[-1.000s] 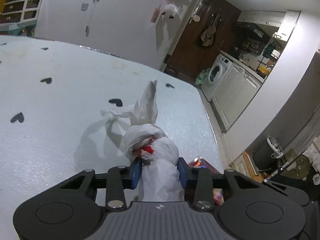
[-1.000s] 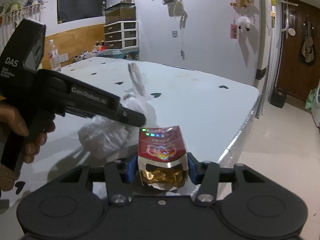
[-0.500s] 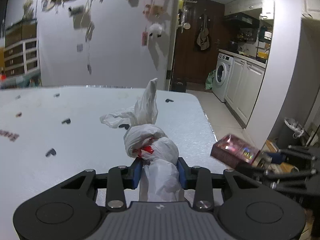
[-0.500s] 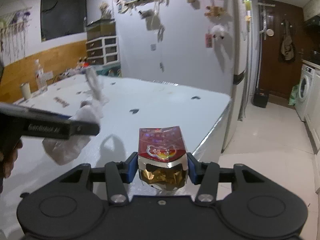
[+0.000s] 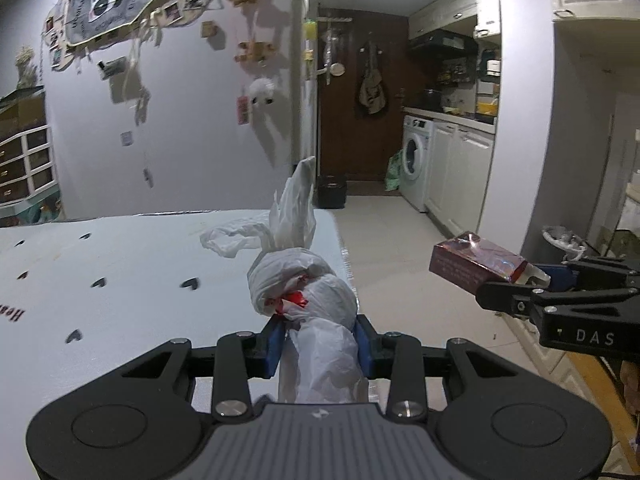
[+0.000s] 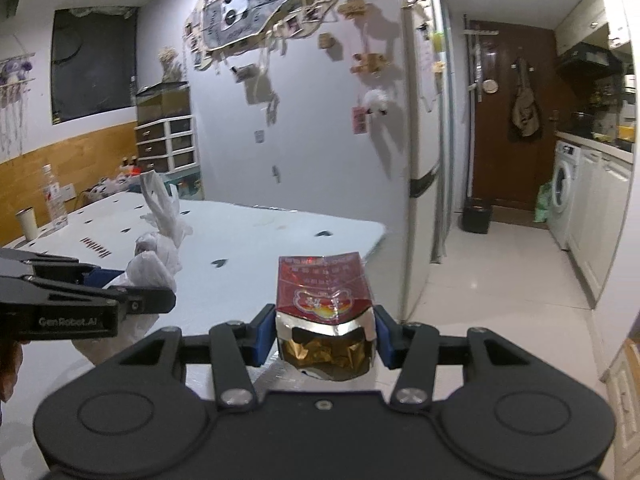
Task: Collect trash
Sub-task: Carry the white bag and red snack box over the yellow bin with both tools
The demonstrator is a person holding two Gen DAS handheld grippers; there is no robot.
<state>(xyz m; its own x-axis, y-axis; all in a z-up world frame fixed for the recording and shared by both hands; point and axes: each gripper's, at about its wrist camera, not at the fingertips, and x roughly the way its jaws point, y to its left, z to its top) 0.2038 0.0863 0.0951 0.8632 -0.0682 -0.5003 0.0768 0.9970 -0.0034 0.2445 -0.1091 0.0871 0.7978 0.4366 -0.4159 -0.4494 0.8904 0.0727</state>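
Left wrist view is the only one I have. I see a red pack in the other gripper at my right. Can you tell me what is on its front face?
Observer: The red pack shows a bear-like emblem, and its near end is torn open with gold foil inside.
Operator: Is the right gripper shut on it?
Observer: Yes, both blue pads press the pack's sides.
Operator: What stands at the far left of the table?
Observer: A clear bottle and a white cup, beyond your white bag, which the left gripper holds.
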